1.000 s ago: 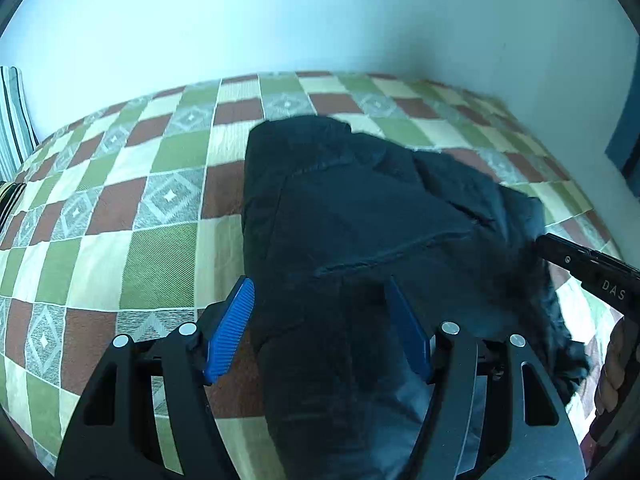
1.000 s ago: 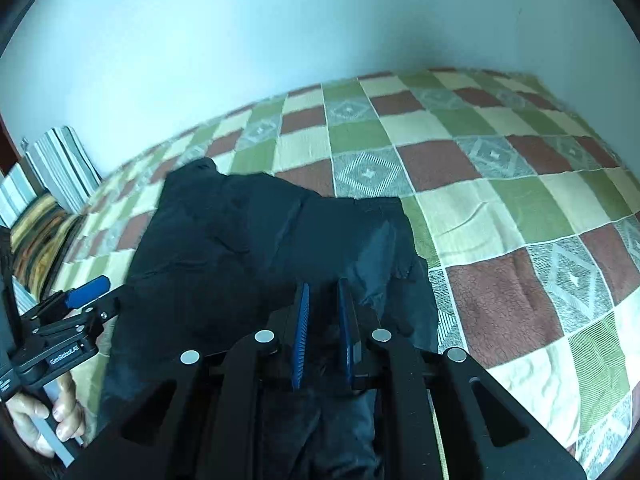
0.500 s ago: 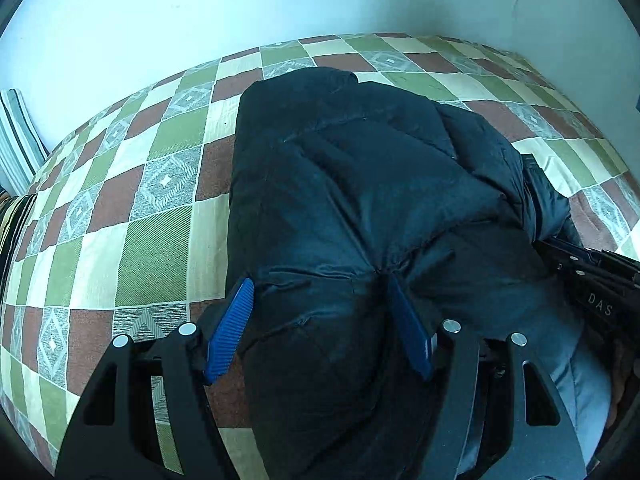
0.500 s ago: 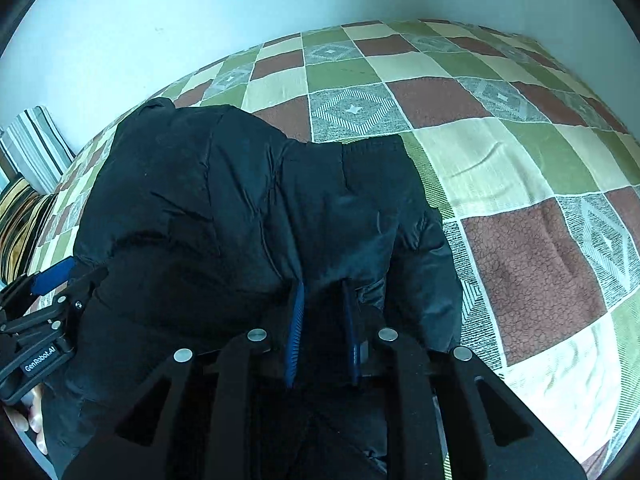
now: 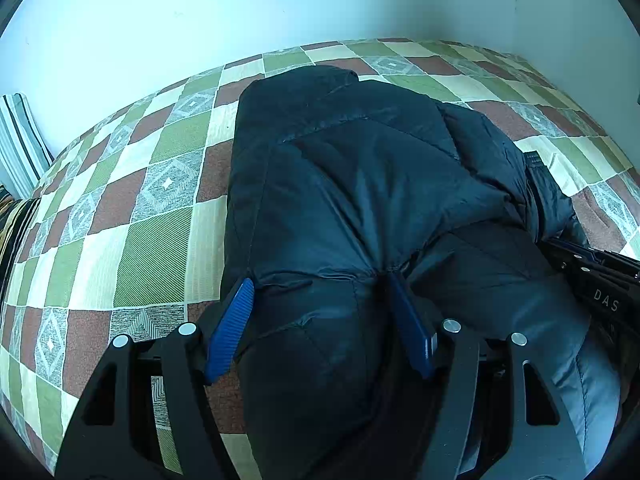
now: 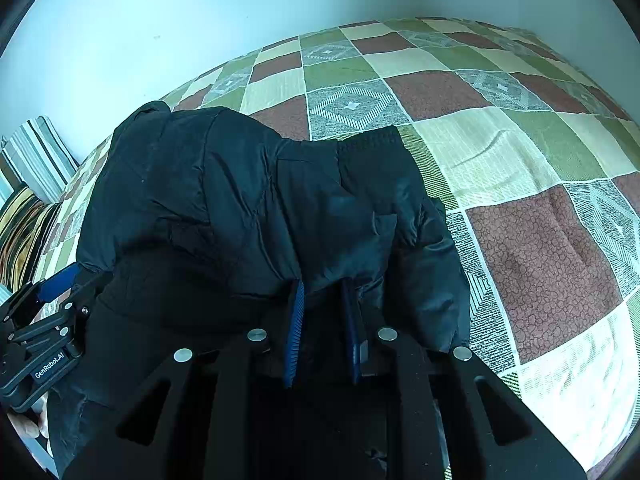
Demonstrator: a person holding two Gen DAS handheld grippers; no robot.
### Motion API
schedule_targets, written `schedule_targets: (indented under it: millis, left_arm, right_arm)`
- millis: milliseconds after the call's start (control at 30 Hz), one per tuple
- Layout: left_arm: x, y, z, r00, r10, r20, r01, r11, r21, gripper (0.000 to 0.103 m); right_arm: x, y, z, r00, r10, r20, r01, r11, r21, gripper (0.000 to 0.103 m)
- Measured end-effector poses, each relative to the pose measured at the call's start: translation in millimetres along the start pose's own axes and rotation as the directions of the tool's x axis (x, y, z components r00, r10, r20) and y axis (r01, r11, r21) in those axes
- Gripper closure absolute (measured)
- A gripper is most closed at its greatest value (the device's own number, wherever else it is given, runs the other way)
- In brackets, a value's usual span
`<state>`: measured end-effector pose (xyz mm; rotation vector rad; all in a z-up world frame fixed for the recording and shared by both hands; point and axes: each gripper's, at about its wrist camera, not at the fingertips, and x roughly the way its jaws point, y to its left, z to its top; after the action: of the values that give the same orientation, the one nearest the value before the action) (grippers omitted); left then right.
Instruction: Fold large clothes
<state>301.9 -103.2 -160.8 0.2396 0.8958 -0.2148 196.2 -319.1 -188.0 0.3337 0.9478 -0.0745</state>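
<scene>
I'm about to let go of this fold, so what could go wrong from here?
The black puffy jacket looks springy; once the left tongs and right tongs release their bunched folds, the top layer may spring open. A sleeve cuff juts toward the checkered bedspread, so the bundle may end uneven.

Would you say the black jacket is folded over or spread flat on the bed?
Folded over: the jacket lies in a thick doubled bundle on the checked bedspread, one layer lapping another.

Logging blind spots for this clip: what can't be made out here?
- Near hem of the black jacket: cut off by the bottom edge in both wrist views.
- Left gripper grip: wide pads flank a puffy fold; pinching unclear.
- Bedspread under the jacket: covered.
- Right gripper: fabric bunches between its pads.
</scene>
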Motion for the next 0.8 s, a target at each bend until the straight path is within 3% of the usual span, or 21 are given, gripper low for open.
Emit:
schedule_targets:
  millis: [500, 700, 800]
  left_arm:
    - [-2.6, 2.1, -0.9, 1.000, -0.012, 0.013, 0.012, 1.000, -0.014, 0.035]
    - [-28.1, 13.1, -2.5, 0.998, -0.044, 0.037, 0.047, 0.997, -0.059, 0.035]
    - [-50.5, 17.6, -10.4, 0.997, -0.048, 0.062, 0.054, 0.994, -0.093, 0.035]
  right_arm:
    - [-3.3, 0.4, 0.8, 1.000, 0.000, 0.011, 0.000, 1.000, 0.007, 0.084]
    - [-33.3, 5.6, -6.5, 0.998, -0.029, 0.056, 0.030, 0.999, -0.015, 0.082]
    - [-55.8, 6.2, -17.6, 0.996, -0.032, 0.089, 0.034, 0.999, -0.016, 0.074]
